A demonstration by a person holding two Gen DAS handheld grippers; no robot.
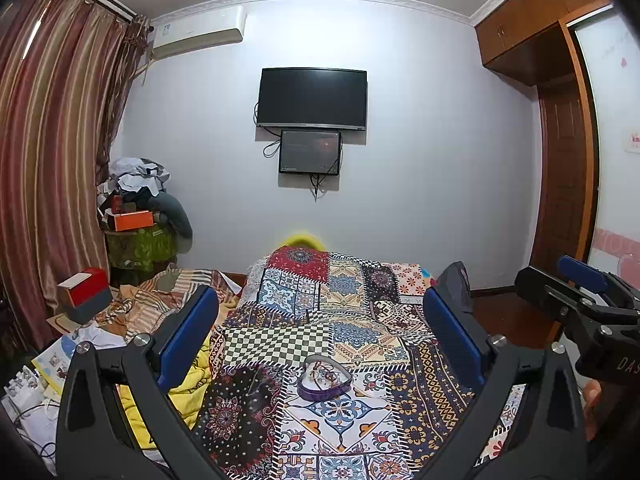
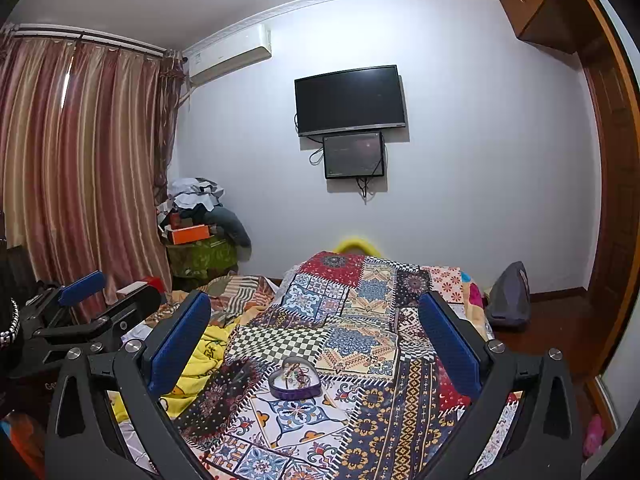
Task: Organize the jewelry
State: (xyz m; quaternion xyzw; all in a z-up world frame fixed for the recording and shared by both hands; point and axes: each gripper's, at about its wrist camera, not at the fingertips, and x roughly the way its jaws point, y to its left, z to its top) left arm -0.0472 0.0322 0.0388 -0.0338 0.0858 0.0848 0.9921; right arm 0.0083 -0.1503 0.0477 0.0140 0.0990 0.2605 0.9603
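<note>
A purple heart-shaped box (image 1: 325, 379) with a tangle of jewelry inside sits on the patchwork bedspread (image 1: 360, 320); it also shows in the right wrist view (image 2: 295, 380). My left gripper (image 1: 320, 312) is open and empty, held above and short of the box, its blue pads wide apart. My right gripper (image 2: 316, 312) is open and empty, likewise short of the box. The right gripper also appears at the right edge of the left wrist view (image 1: 580, 292), and the left gripper appears at the left edge of the right wrist view (image 2: 80, 304).
A yellow blanket (image 2: 200, 364) and striped bedding (image 1: 160, 300) lie left of the bedspread. A red and grey box (image 1: 86, 294) and papers sit at far left. A dark bag (image 2: 508, 300) stands on the floor at right. Curtains, clutter pile and wall screens are behind.
</note>
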